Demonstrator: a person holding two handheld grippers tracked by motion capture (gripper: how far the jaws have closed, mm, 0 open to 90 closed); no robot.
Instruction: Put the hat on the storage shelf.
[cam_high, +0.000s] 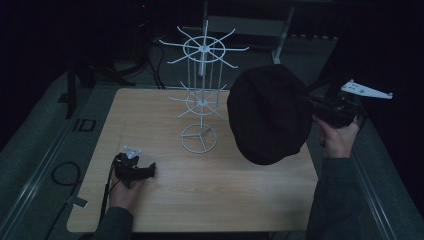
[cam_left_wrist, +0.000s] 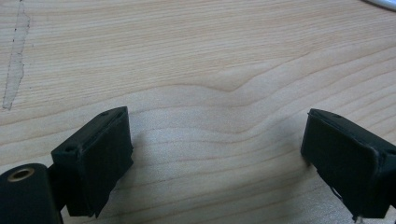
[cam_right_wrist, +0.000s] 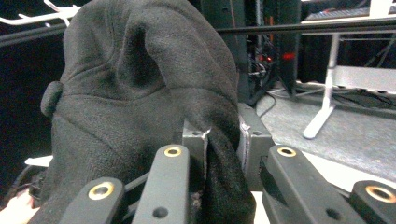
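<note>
A black cloth cap (cam_high: 267, 115) hangs in the air over the right part of the wooden table (cam_high: 200, 190). My right gripper (cam_high: 312, 102) is shut on its edge, held up by a hand at the right. In the right gripper view the cap (cam_right_wrist: 135, 93) has a fold of cloth pinched between the two jaws, and a small button (cam_right_wrist: 50, 98) shows on its crown. My left gripper (cam_high: 150, 171) rests low on the table at the front left. Its pads (cam_left_wrist: 105, 154) stand wide apart over bare wood, open.
A white wire display rack (cam_high: 202, 90) with two tiers of hooks stands on a round base at the table's middle back, just left of the cap. A cable (cam_high: 65, 175) lies left of the table. Dark equipment and a white stand leg (cam_right_wrist: 322, 112) lie beyond.
</note>
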